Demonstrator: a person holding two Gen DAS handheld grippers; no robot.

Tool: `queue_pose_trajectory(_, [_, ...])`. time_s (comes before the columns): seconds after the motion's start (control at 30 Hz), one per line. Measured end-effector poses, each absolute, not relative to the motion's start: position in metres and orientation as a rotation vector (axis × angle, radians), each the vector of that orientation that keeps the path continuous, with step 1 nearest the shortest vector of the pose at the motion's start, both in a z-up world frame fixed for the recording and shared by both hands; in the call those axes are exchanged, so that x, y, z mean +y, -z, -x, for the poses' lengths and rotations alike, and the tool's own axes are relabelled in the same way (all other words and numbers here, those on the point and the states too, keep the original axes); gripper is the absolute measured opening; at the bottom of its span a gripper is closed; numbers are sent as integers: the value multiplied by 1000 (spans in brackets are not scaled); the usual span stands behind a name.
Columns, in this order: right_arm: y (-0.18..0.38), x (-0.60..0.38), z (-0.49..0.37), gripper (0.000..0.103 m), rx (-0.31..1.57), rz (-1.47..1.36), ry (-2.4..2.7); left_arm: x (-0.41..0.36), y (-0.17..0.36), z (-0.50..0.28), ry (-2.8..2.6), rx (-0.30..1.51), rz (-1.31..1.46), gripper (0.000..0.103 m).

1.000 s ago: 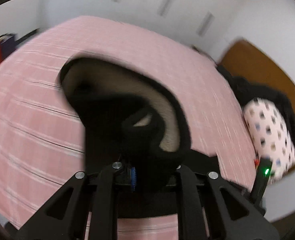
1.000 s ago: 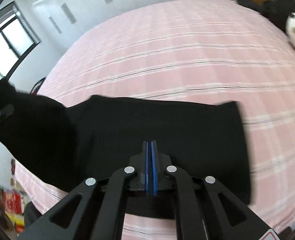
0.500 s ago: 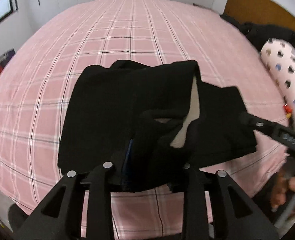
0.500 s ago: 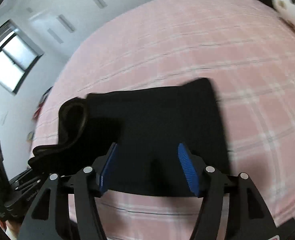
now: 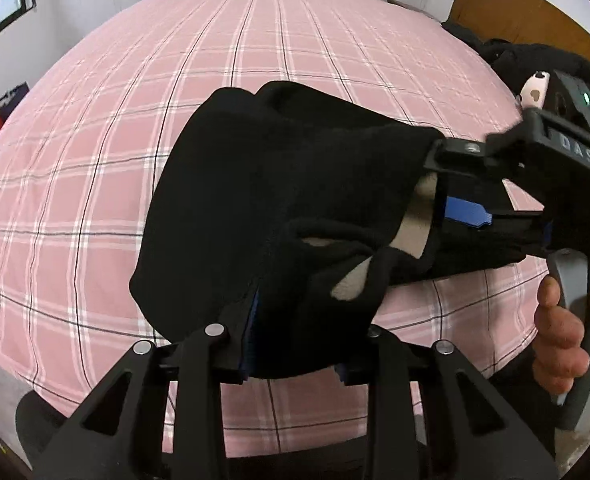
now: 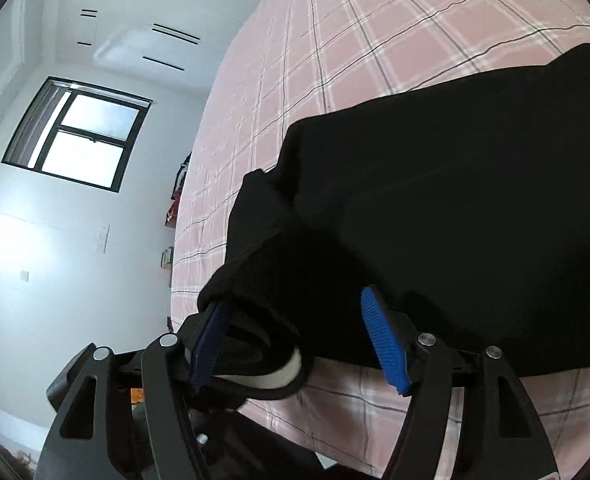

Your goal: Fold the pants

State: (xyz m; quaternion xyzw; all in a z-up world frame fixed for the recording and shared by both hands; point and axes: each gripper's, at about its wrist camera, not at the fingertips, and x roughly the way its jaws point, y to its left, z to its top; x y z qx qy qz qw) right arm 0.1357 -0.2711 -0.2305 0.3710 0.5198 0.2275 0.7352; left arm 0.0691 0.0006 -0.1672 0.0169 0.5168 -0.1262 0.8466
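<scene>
gripping a bunched waistband, the left gripper (image 5: 295,340) is risking dragging the pants (image 5: 263,200) crooked; the right gripper (image 6: 299,336), at three o'clock, is opening around cloth.

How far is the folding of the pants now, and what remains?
Done: most of the black pants lies flat on the pink bed. In hand: the left tool clamps the bunched waist end; the right tool is opening its jaws around the waistband without pressing it. Left: probably to lay this end down and smooth it.
</scene>
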Motion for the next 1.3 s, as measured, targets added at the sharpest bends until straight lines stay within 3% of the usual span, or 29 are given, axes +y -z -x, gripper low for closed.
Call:
queue_pose_trajectory(0.07, [230, -257, -137, 62, 1139, -782, -521, -3, 169, -66, 263, 1085, -65, 28])
queue_pose_trajectory(0.1, [229, -253, -140, 28, 1134, -758, -536, -3, 170, -65, 260, 1085, -74, 28])
queue_pose_trajectory(0.13, [225, -247, -143, 10, 1149, -694, -507, -5, 168, -63, 256, 1083, -89, 28])
queue_pose_trajectory(0.23, [187, -249, -155, 9, 1064, -564, -484, -2, 153, -54, 276, 1042, -108, 28])
queue_pose_trajectory(0.3, [156, -264, -167, 9, 991, -479, -430, 1, 133, -43, 335, 1007, -82, 63])
queue_pose_trajectory(0.33, [150, -272, -175, 10, 980, -457, -404, 2, 127, -40, 339, 997, -67, 98])
queue_pose_trajectory(0.4, [156, -294, -196, 18, 1026, -400, -349, 9, 118, -31, 358, 952, -13, 98])
queue_pose_trajectory(0.47, [179, -314, -206, 42, 1112, -320, -216, 11, 125, -33, 350, 990, 6, 98])
queue_pose_trajectory(0.6, [204, -359, -168, 47, 1120, -499, -186, 23, 141, -39, 279, 1028, 25, 98])
queue_pose_trajectory(0.7, [214, -365, -131, 68, 1075, -623, -217, 30, 146, -45, 201, 1018, -11, 98])
queue_pose_trajectory(1.0, [242, -297, -130, 72, 1106, -529, -228, 38, 141, -68, 52, 1029, -39, 98])
queue_pose_trajectory(1.07, [239, -290, -130, 62, 1089, -499, -214, 40, 142, -72, 31, 1029, -42, 98])
queue_pose_trajectory(1.1, [238, -288, -129, 40, 1086, -506, -218, 40, 142, -72, 25, 1028, -47, 98])
queue_pose_trajectory(1.3, [217, -281, -126, 33, 1040, -592, -258, 39, 143, -70, -16, 1034, -79, 98])
